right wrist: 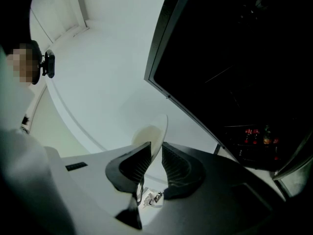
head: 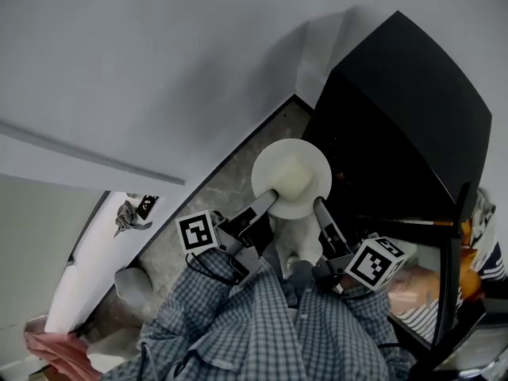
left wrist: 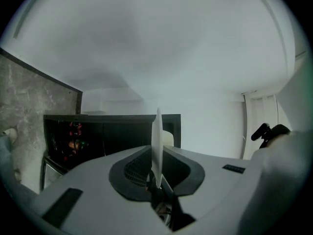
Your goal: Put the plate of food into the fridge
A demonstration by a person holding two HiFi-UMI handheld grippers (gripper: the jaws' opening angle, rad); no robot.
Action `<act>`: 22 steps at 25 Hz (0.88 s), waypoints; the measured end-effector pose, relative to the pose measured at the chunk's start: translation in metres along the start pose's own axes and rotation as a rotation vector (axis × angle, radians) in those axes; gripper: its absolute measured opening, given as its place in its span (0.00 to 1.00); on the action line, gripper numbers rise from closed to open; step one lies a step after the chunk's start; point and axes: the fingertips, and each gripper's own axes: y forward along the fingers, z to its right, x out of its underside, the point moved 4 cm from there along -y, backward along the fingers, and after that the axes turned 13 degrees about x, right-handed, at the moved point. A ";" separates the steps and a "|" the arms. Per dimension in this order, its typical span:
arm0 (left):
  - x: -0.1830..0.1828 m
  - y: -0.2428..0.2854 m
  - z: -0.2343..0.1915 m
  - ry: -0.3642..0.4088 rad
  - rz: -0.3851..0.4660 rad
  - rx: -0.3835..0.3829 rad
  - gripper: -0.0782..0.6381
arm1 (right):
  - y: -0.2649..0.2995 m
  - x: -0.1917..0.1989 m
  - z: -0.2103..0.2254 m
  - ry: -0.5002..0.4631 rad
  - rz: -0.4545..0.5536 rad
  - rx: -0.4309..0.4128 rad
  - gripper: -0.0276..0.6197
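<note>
plate round in head view, edge-on between jaws (gripped)

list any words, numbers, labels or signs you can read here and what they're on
No readable words or numbers anywhere.
Left marker cube, on the left hand-held gripper: black-and-white square pattern, no letters.
Right marker cube, on the right hand-held gripper: same, no letters.
Left body label, a dark patch on that gripper's shell: too small to read.
Right body label: too small to read.
</note>
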 end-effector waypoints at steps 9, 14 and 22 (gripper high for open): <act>-0.011 0.033 -0.021 -0.041 -0.142 -0.034 0.17 | 0.005 -0.010 0.023 0.090 0.084 0.083 0.16; -0.019 0.039 -0.026 -0.070 -0.212 -0.038 0.17 | 0.007 -0.007 0.022 0.127 0.133 0.134 0.16; -0.013 0.047 -0.032 -0.097 -0.302 -0.040 0.17 | -0.002 0.000 0.029 0.168 0.192 0.191 0.16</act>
